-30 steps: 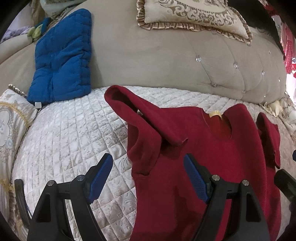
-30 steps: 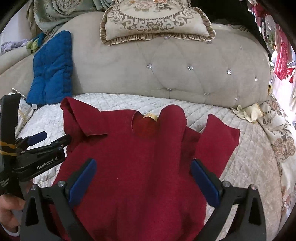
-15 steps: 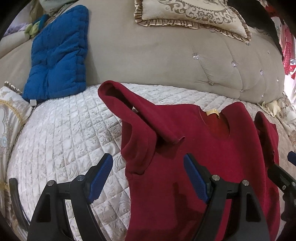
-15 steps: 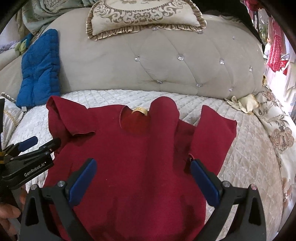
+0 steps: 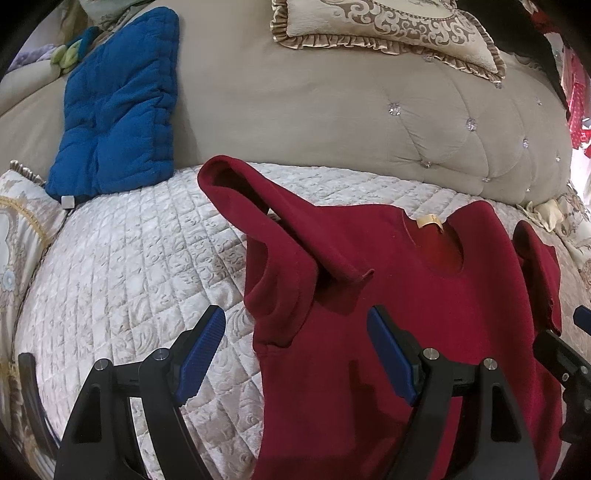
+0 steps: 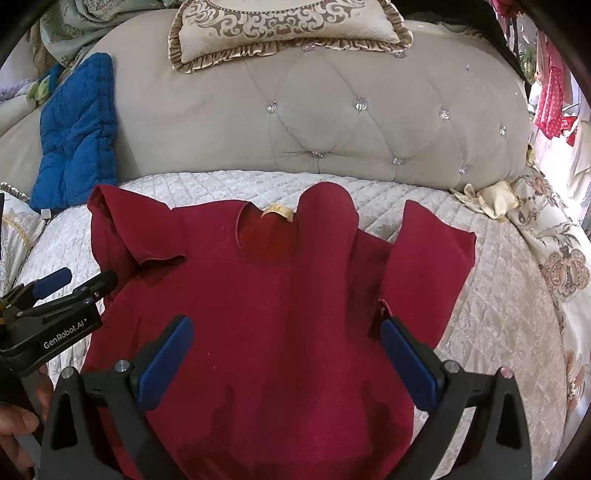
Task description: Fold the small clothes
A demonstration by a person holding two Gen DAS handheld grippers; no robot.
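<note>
A small dark red short-sleeved shirt (image 6: 266, 302) lies front up on the quilted cream bedspread (image 6: 498, 306), collar with a tan label (image 6: 277, 212) toward the headboard. It also shows in the left wrist view (image 5: 399, 317). Its left sleeve (image 5: 266, 236) is rumpled and folded over; its right sleeve (image 6: 432, 254) lies flat. My left gripper (image 5: 295, 354) is open and empty, above the shirt's left edge near the armpit. My right gripper (image 6: 284, 354) is open and empty over the shirt's lower middle. The left gripper also shows in the right wrist view (image 6: 70, 282).
A tufted beige headboard (image 6: 332, 122) rises behind the shirt. A blue quilted cushion (image 5: 114, 110) leans at the left, a frilled patterned pillow (image 6: 284, 29) sits on top. A patterned pillow (image 5: 18, 229) lies at the far left. Floral bedding (image 6: 561, 266) is at the right.
Both grippers have shifted slightly forward and left over the shirt. Both stay open. The shirt has not moved.
</note>
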